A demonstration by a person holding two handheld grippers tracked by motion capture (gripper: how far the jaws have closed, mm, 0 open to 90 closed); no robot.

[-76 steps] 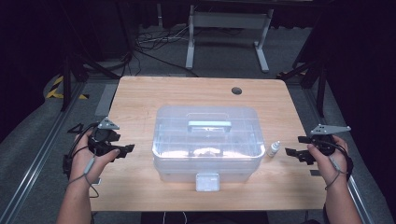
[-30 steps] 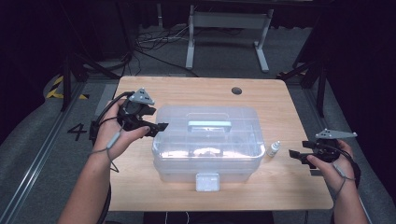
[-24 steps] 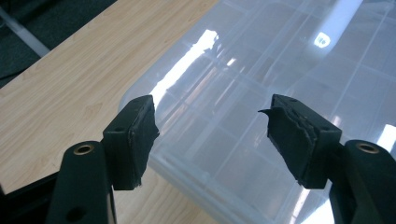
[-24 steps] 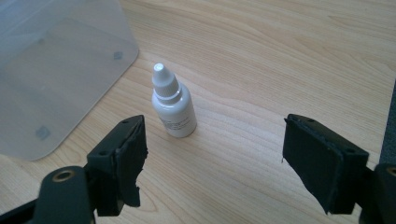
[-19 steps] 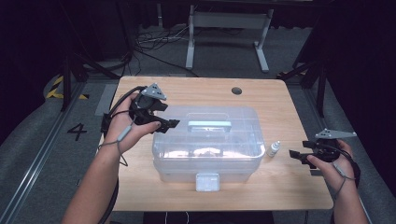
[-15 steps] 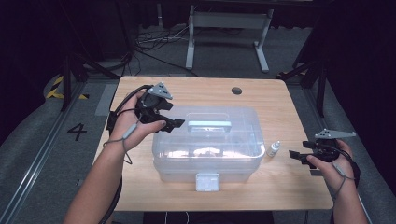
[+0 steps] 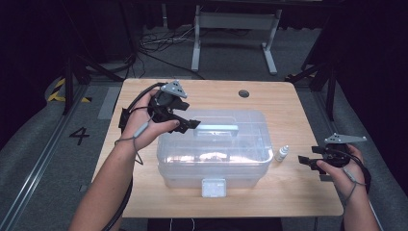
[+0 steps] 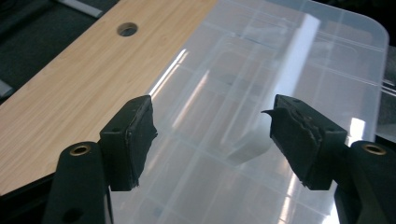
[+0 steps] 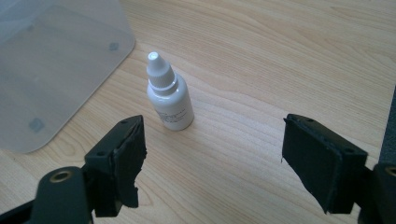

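Handle [image 7: 217, 128] first: bring your left tongs [image 7: 191, 124], spread wide, squarely over it at 9 o'clock on the box [image 7: 211, 159]. Right tongs [image 7: 306, 160], also wide, face the dropper bottle [image 9: 167, 98].

A wooden table [image 7: 144, 96] carries a clear plastic box [image 7: 211, 159] and, just beside it, a small white dropper bottle [image 7: 282, 154].

High view: fixed above the near edge of the table [image 7: 144, 202], facing forward and down, far off. Left gripper view: close above the clear box lid [image 8: 261, 84], also mid-frame in high view [image 7: 216, 139]. Right gripper view: low, near the dropper bottle [image 9: 169, 95], at right-centre in high view [image 7: 282, 153].
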